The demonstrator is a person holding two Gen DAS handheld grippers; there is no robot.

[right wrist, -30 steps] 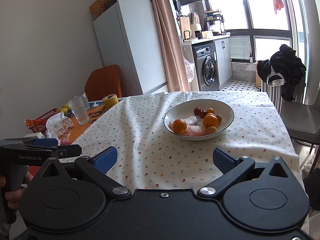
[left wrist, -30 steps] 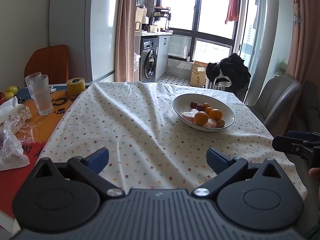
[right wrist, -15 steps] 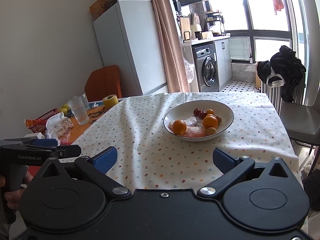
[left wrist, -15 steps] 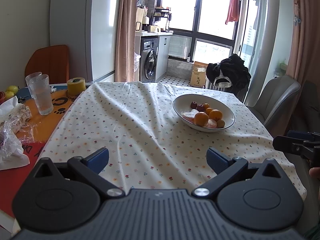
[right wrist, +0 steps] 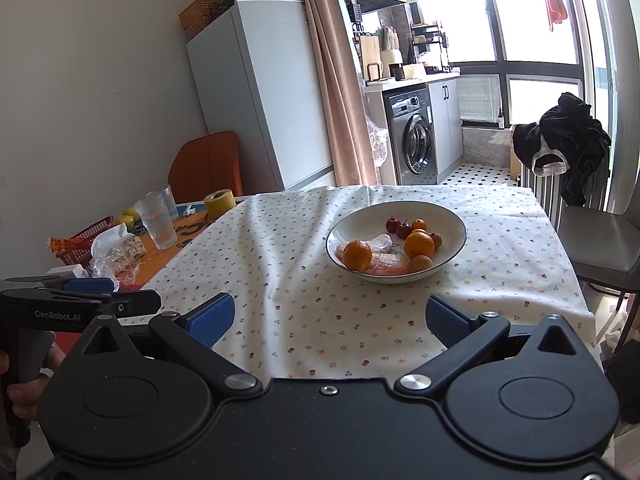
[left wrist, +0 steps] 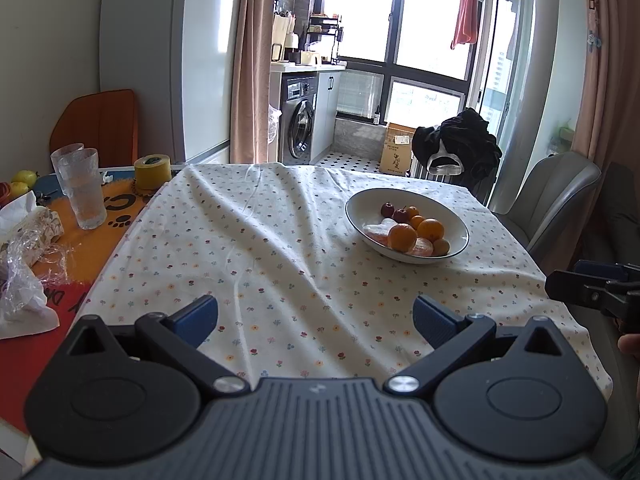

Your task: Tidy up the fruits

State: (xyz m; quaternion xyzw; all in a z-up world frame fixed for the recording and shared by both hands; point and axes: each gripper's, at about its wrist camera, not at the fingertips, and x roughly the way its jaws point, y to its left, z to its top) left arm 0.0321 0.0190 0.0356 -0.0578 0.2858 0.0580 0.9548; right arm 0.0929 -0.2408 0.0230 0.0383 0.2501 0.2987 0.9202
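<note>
Left tool (left wrist: 315, 318) sits at bottom of the left wrist frame w/ its blue pads spread wide, nothing between them, only flowered cloth (left wrist: 248, 248) below. Right tool (right wrist: 327, 318) is the same in the right wrist frame: fingers wide apart, nothing held, low centre of frame at the near edge of the surface (right wrist: 520, 292). White bowl (left wrist: 452, 224) w/ dark rim rests on the cloth, centre-right in left view, centre in right view, well apart from both tools. In the bowl: two oranges (right wrist: 357, 255), a smaller orange fruit (right wrist: 419, 224) towards the back, two small red fruits (right wrist: 392, 224) touching each other at the back, brownish round fruits (right wrist: 421, 263) at the right side, plus smth pinkish in clear wrap (right wrist: 390, 266) under the front orange. Left side of both frames, off the cloth: two clear glasses (left wrist: 82, 184), one behind the other, a yellow tape roll (left wrist: 153, 171), crumpled plastic and tissue (left wrist: 20, 280), yellow-green fruits (left wrist: 24, 178) at far left edge. Grey chair (left wrist: 560, 196) at right of the surface. Each tool shows at the other view's edge: right one mid-right in left view, left one lower-left in right view, w/ a hand (right wrist: 24, 394) on its grip.
</note>
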